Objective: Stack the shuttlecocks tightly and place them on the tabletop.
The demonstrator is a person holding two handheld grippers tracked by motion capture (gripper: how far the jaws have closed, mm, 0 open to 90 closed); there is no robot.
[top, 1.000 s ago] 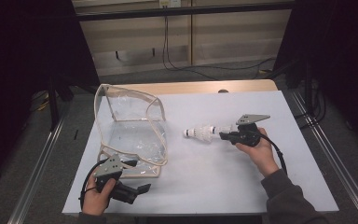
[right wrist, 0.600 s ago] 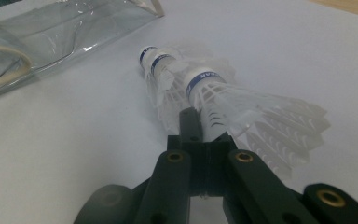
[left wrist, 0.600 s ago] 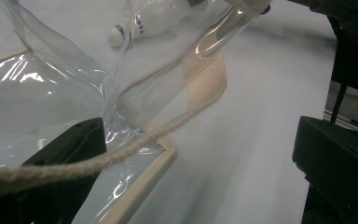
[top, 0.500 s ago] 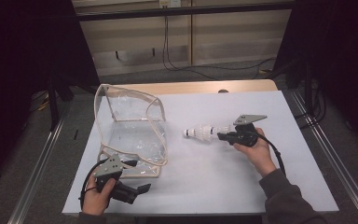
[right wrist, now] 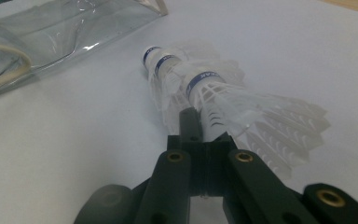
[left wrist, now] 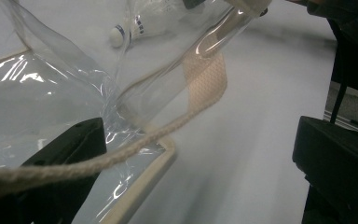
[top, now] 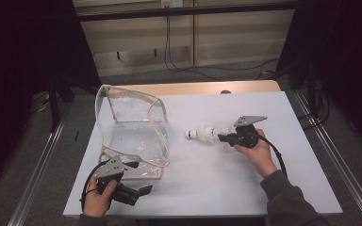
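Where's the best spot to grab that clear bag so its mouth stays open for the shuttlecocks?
Probably the cream-trimmed front rim of the clear bag, near its corner by the rope handle. Come from the person's side, low along the table. The stiff edging gives firmer purchase than the slack film, and the opening faces the shuttlecocks.

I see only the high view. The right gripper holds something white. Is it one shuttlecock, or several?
Observer: Several. In the right gripper view, the right gripper is shut on the feathers of stacked shuttlecocks; three blue-banded corks show.
Operator: And the left gripper, does it pinch the bag?
Observer: No. In the left gripper view, the left gripper is open. The bag edge and its cord lie between the wide jaws; one jaw sits behind the plastic, the other stands well apart.
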